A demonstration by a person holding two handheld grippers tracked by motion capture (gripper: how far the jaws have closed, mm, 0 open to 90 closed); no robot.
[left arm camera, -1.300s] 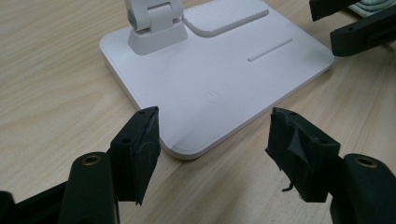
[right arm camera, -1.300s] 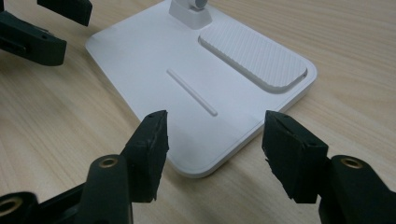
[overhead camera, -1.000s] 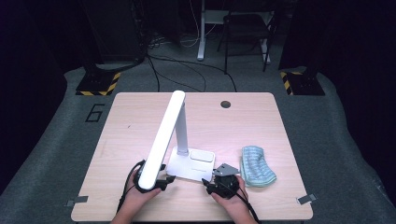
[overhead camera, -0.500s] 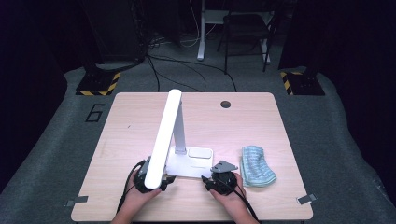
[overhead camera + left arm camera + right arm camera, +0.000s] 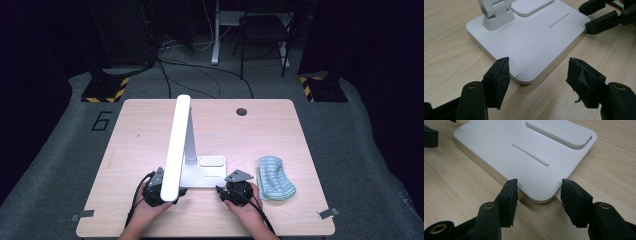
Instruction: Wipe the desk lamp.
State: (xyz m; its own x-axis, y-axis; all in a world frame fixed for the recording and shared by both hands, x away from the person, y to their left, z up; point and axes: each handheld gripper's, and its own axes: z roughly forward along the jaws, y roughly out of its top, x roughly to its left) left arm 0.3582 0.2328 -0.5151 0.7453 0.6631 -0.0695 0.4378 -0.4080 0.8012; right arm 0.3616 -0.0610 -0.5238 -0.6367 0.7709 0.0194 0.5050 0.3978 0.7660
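Lamp: I am looking at one white desk lamp (image 5: 200, 167), standing near the front middle of the desk (image 5: 150, 130), its flat base (image 5: 531, 42) lying on the wood.
Lamp arm: it is leaning toward me from the hinge (image 5: 495, 11); in the high view its long head (image 5: 176, 150) is covering part of the base and part of my left claw.
Base details: I am seeing one ribbed pad (image 5: 560, 131), one thin raised bar (image 5: 530, 151) and one faint power mark (image 5: 534, 48).
Right claw (image 5: 537, 195): its jaws have just been closing; they are straddling a near corner of the base, with a gap showing on each side, so they are spread and not pinching.
Left claw (image 5: 537, 77): it is spread wide before another near corner of the base, gripping nothing.
Hard to make out: whether either claw's pads are brushing the base edge, I cannot tell.
Cloth: one folded blue-green cloth (image 5: 275, 177) is lying just right of my right hand (image 5: 247, 207).
Desk extras: one dark round hole (image 5: 241, 111) is sitting near the far edge.
Counts: two claws, one lamp, one cloth.
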